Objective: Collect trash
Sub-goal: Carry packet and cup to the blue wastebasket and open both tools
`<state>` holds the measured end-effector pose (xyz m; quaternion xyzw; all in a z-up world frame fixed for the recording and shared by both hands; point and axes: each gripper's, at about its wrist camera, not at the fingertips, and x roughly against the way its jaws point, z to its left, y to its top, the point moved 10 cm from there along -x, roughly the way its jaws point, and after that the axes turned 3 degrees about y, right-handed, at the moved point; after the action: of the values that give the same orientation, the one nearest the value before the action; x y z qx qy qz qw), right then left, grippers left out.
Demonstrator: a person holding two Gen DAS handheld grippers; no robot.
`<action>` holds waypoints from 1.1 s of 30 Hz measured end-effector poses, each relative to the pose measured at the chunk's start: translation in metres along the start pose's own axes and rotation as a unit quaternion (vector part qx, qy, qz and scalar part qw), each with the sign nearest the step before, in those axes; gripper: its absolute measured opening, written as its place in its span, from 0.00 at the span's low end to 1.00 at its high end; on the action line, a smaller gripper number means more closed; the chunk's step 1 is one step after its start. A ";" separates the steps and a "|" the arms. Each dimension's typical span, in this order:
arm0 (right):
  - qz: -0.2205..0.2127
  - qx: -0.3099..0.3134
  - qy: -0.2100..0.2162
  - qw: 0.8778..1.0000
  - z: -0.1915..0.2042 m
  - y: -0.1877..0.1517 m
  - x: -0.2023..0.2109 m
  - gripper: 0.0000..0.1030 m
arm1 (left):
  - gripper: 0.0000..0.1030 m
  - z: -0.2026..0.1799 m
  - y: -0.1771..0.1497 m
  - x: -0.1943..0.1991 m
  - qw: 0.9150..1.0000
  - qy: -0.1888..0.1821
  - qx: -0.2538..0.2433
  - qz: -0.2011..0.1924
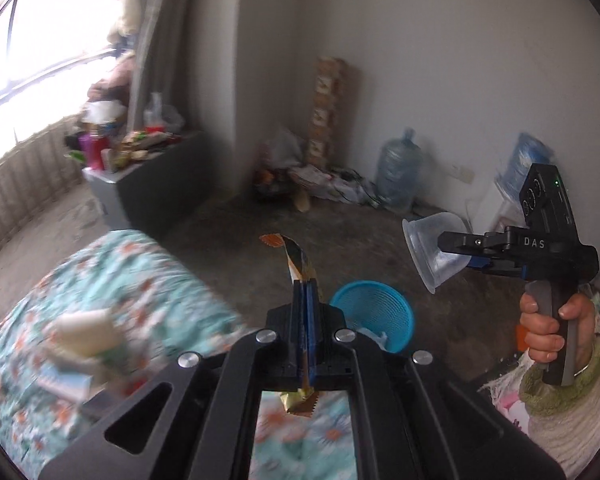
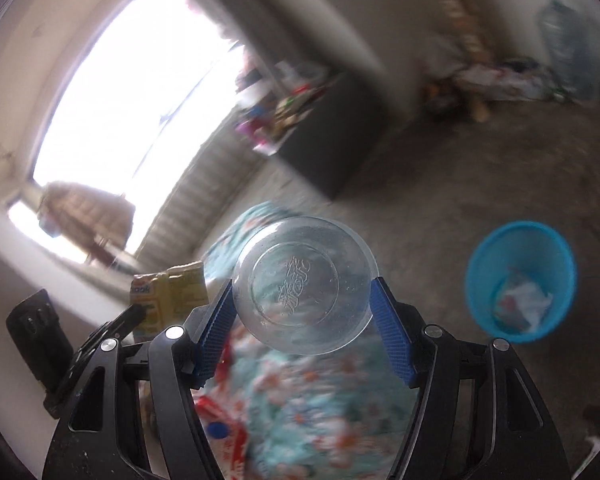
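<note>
Plainly both loads are featherweight: the left tongs (image 1: 305, 294) clench a limp foil wrapper (image 1: 296, 256), while the right tongs (image 2: 304, 312) grasp a thin, crushable clear cup (image 2: 305, 285) by its sides.

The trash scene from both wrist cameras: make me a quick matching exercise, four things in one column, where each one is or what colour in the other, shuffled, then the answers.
Things:
1. wrapper
2. clear plastic cup
3. bin
4. water jug

Descriptions:
A. blue, on the floor, with trash inside
B. held between the right gripper's blue fingers
C. standing by the far wall
D. pinched in the shut left gripper

Pairs: 1-D, 2-B, 3-A, 4-C
</note>
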<state>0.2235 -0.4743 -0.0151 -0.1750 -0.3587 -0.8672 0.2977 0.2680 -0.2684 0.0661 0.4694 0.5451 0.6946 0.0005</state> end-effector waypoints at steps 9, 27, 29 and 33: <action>-0.043 -0.157 -0.084 0.983 -0.175 0.012 0.014 0.61 | 0.01 -0.117 0.003 -0.168 0.988 -0.098 -0.016 0.122; 0.028 -0.358 -0.112 0.927 -0.354 -0.037 -0.076 0.78 | 0.55 -0.143 -0.047 -0.339 0.977 -0.022 0.005 0.212; 0.028 -0.348 -0.112 0.930 -0.347 -0.039 -0.071 0.78 | 0.58 -0.141 -0.037 -0.327 0.981 -0.021 -0.005 0.193; 0.016 -0.327 -0.107 0.939 -0.324 -0.031 -0.058 0.78 | 0.61 -0.134 -0.014 -0.297 0.987 -0.022 -0.010 0.159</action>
<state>0.2188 -0.6691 -0.2815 -0.3602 -0.0819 -0.9080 0.1977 0.3393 -0.5164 -0.1329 0.5655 0.4562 0.6806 -0.0937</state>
